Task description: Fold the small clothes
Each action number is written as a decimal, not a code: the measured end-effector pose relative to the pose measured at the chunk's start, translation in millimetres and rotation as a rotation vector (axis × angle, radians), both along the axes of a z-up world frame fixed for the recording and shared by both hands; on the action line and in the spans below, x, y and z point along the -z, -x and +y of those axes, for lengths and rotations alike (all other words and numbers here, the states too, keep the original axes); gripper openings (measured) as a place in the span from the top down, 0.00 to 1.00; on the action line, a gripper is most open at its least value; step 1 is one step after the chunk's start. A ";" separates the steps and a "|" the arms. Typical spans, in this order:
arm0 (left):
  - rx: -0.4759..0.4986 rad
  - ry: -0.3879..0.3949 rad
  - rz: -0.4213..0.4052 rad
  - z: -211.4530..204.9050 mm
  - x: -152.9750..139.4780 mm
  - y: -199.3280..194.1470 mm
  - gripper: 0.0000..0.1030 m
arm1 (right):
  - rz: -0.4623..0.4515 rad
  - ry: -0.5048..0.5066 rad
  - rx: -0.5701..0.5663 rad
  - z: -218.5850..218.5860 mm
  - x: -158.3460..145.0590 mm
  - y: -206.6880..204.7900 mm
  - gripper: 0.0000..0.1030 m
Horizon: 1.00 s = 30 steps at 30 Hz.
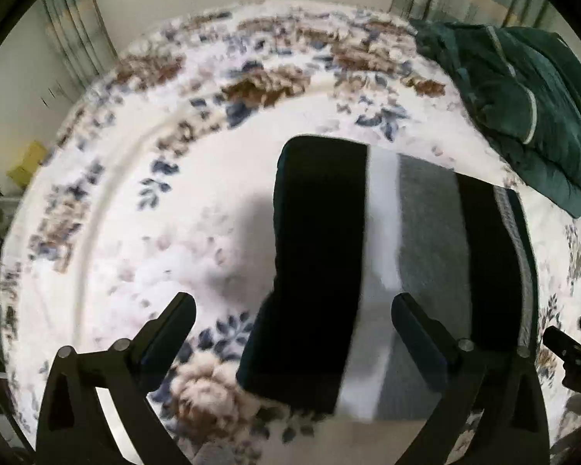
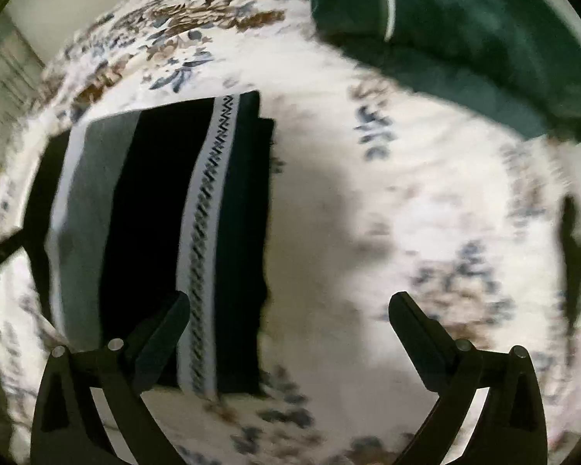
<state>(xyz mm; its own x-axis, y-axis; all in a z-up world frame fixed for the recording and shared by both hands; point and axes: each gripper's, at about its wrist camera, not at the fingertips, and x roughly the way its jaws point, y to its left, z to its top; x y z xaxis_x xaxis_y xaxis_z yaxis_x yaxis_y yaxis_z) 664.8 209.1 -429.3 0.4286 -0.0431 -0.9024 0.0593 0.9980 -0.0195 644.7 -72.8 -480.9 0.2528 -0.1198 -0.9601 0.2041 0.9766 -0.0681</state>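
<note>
Zigzag band [image 2: 205, 248] (right wrist view only)

The folded garment [image 1: 387, 255] wore broad bands: black, then white, then grey, then black again, and along one side a white stripe carrying a black zigzag pattern, edged by very dark green-black cloth. The blanket [image 1: 166, 201] under it was creamy white with a border of brown blossoms and slate-blue leaves, paler lilac sprigs scattered toward its middle. At the blanket's far right corner sat a heap of deep teal-green clothes [image 1: 523, 100] with a thin pale stripe. Both grippers' fingers [image 2: 162, 333] were matt black.
</note>
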 end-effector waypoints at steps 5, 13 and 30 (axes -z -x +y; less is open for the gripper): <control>-0.006 0.000 -0.028 -8.0 -42.3 45.5 0.00 | -0.063 0.072 0.027 11.8 -57.1 50.2 0.00; 0.002 -0.015 -0.104 -9.5 -142.2 134.5 0.00 | -0.171 0.099 0.049 20.9 -183.9 148.3 0.00; -0.033 -0.022 -0.339 2.0 -344.9 336.9 0.00 | -0.479 0.158 -0.017 58.1 -453.2 378.0 0.00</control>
<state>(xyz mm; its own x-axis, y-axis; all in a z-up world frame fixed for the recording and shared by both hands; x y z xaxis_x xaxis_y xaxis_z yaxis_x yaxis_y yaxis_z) 327.9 211.1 -84.5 0.7056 -0.0057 -0.7086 0.0259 0.9995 0.0178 266.6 -14.8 -27.7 0.6639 -0.2467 -0.7060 0.2330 0.9653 -0.1182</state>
